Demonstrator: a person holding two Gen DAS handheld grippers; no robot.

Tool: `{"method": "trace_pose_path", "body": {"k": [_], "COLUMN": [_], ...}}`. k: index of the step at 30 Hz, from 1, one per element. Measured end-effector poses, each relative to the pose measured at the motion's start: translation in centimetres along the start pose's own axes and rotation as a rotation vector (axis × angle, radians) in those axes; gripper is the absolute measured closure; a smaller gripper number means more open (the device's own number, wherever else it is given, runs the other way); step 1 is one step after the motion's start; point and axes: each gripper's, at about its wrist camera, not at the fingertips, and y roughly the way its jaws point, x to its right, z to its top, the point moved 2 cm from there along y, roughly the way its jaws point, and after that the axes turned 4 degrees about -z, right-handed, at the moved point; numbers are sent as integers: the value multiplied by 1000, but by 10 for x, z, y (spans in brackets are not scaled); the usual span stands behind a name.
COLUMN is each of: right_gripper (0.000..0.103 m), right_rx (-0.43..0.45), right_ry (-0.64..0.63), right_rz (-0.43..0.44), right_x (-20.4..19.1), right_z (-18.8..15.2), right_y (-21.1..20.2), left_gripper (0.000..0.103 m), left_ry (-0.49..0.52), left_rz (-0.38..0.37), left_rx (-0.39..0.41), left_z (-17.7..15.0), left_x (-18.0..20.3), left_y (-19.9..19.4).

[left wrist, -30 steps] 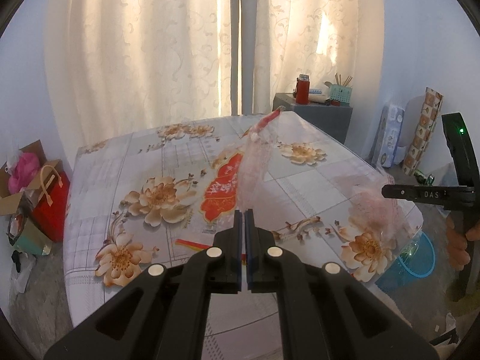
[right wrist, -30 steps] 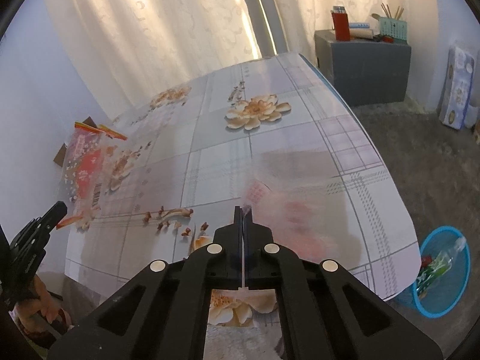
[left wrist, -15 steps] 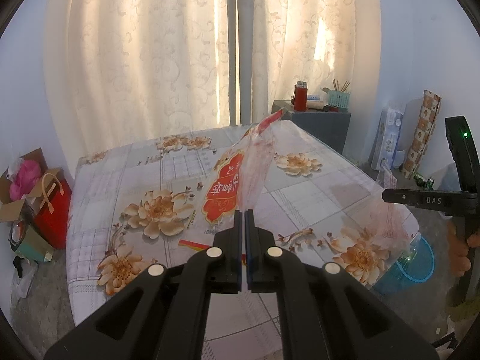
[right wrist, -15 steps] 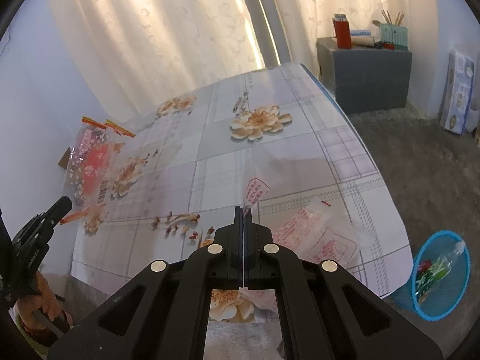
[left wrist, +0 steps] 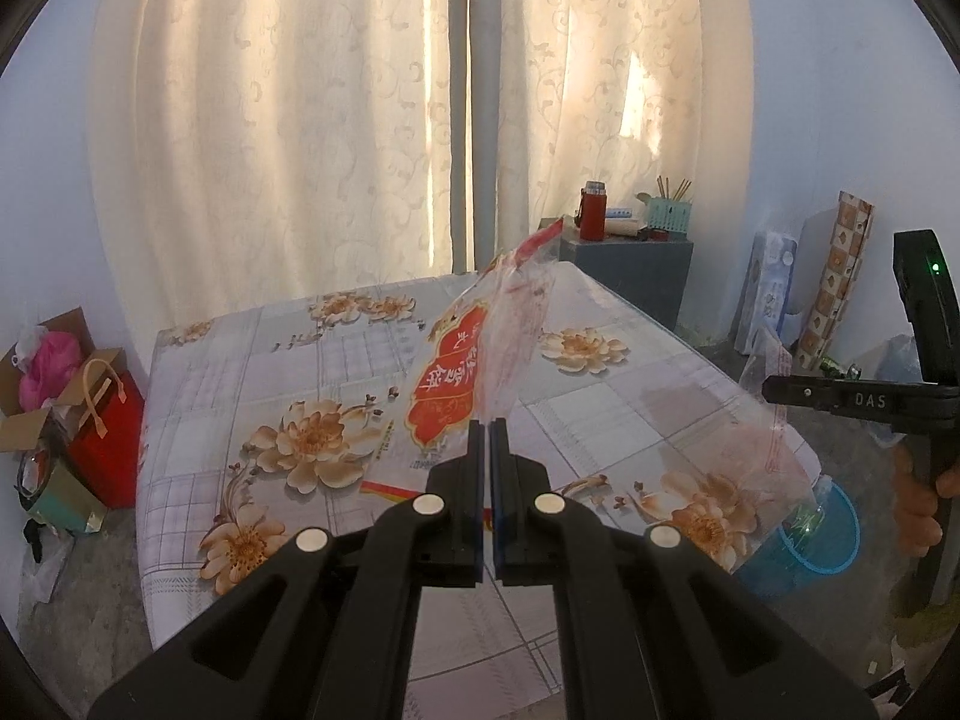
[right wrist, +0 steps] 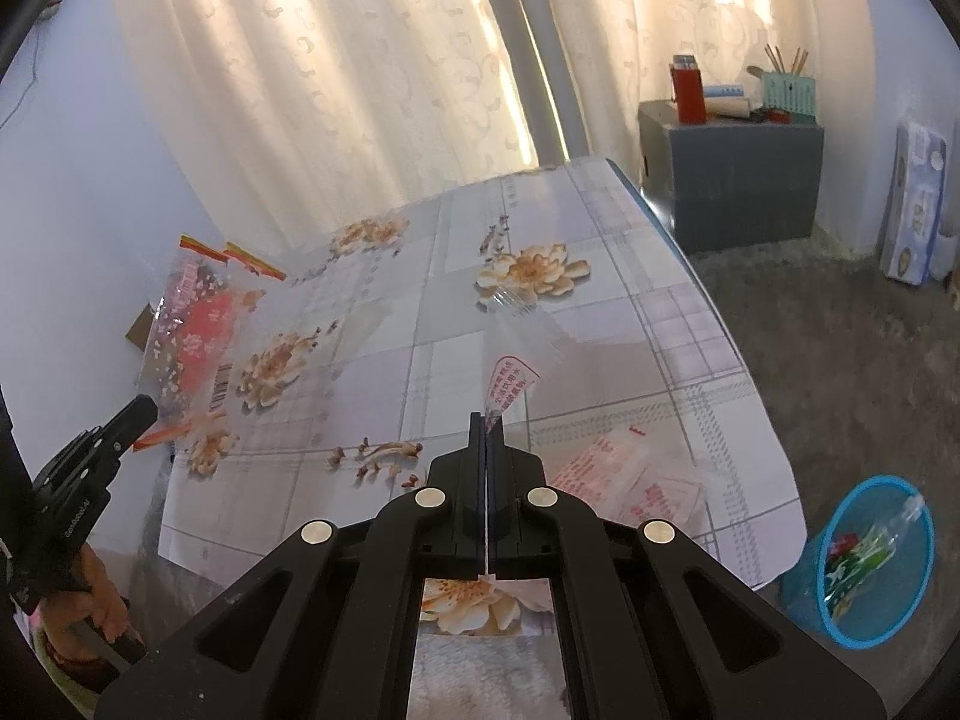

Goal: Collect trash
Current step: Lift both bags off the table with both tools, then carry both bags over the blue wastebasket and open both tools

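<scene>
Cream curtains (left wrist: 300, 120) are glowing along the far wall. A red flask (right wrist: 689, 90) is standing on a grey box (right wrist: 732, 180) far right; a red gift bag (left wrist: 108, 426) is sitting left.

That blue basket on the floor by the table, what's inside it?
The blue basket holds a clear plastic wrapper with green and red print, lying against its wall. Anything under the wrapper, and the basket's bottom beneath it, is covered.

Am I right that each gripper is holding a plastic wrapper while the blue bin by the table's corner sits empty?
Not quite: the blue bin is not empty. The right wrist view shows a wrapper already lying inside it. The rest holds: each gripper is shut on a plastic wrapper.
</scene>
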Motion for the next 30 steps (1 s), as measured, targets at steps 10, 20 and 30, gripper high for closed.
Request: {"method": "trace_pose_path", "body": {"k": [10, 20, 30], "right_gripper": [103, 103, 103], "right_rx": [71, 147, 224], "right_ry": [11, 69, 204], "right_rz": [9, -38, -123], "right_x": [7, 46, 117], "right_z": [4, -2, -20], "right_y": [-31, -73, -115], "left_gripper": [102, 102, 102], "left_ry": [13, 63, 165], "left_rz": [-42, -136, -303], "left_rx": [39, 74, 63], "left_z": [14, 37, 62], "left_x": [16, 57, 142], "left_y": [-16, -24, -10]}}
